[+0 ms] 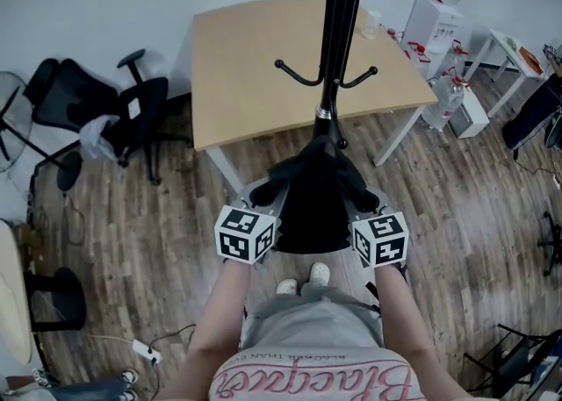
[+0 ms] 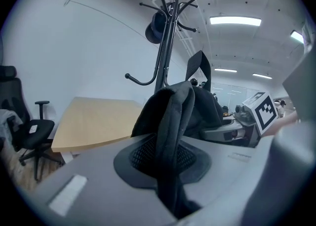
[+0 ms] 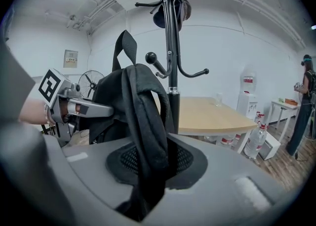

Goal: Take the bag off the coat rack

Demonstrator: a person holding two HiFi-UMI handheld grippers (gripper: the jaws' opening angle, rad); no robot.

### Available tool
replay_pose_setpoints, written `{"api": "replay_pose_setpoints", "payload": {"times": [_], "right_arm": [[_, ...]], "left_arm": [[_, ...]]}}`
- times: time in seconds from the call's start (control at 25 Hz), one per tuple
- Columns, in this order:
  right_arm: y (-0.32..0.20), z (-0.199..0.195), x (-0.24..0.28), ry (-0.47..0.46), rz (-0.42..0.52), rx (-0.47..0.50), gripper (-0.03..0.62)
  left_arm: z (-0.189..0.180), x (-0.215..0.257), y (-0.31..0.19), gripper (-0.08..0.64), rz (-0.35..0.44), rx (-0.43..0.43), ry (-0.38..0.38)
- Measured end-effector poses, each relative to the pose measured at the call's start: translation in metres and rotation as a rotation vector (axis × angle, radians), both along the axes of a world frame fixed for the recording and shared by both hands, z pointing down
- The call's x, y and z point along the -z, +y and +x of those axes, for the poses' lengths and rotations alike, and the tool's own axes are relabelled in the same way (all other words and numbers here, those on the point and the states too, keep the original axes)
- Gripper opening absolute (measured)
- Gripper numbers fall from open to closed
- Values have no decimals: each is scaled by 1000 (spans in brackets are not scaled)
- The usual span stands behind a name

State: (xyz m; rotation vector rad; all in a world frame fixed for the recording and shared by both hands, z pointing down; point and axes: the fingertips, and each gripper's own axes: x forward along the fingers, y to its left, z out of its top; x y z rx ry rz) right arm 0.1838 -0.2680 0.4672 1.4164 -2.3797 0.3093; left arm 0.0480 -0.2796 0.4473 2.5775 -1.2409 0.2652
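Two grips on one black bag (image 1: 313,206) here: the left tongs (image 1: 265,196) are clamped tight on the left strap (image 2: 170,136), and the right tongs (image 1: 362,199) are pinched on the right strap (image 3: 145,141). The bag sits between them, right up against the pole of the coat rack (image 1: 338,48), low down near the person's shoes. The wooden worktop (image 1: 255,75) stands behind the rack.
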Motion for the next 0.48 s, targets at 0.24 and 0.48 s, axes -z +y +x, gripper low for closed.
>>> {"api": "replay_pose_setpoints", "payload": {"times": [0.24, 0.48], "right_arm": [[0, -25, 11, 6, 19, 43, 80], [-3, -51, 23, 26, 54, 91, 78]], "left_arm": [[-25, 12, 3, 67, 35, 45, -14], [-50, 25, 7, 66, 75, 99, -37]]}}
